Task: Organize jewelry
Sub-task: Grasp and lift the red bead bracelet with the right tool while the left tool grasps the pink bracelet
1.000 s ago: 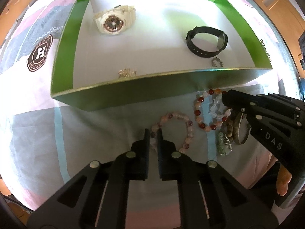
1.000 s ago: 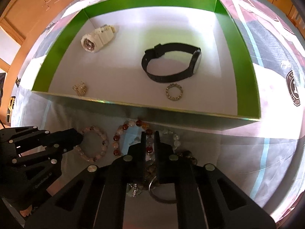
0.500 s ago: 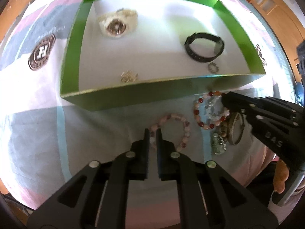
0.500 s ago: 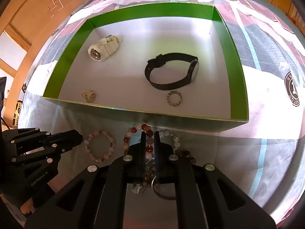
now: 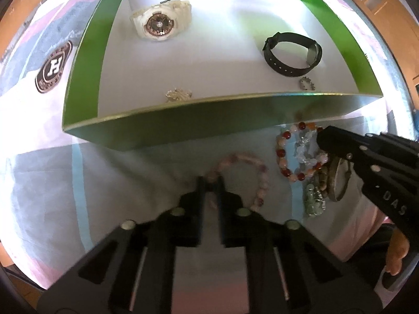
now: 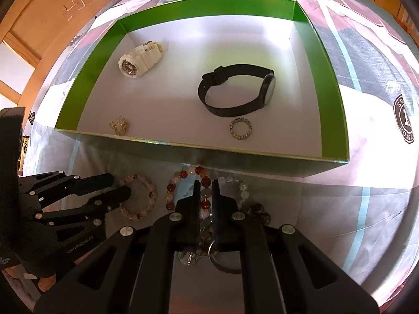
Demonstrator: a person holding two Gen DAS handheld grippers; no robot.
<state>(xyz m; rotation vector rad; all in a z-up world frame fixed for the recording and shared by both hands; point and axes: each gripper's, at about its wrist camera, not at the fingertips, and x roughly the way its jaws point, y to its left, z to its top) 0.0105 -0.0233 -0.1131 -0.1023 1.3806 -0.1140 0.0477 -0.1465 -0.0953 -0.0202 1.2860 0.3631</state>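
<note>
Two views, left wrist first. Green box across upper frame, white floor; white watch upper left inside, black watch upper right, gold charm and small ring near front wall. Pink bead bracelet on bedsheet at centre, below box. Left tongs at lower centre, nearly together around bracelet's left edge; clamped or not, cannot tell. Red-orange bracelet right of centre, jade pendant below it. Right tongs entering from right, tip over that pile.

Right wrist view: same box in upper frame. Right tongs lower centre, narrow gap straddling red beads of red-orange bracelet; grip cannot tell. Left tongs at left, tips slightly apart at pink bead bracelet.
</note>
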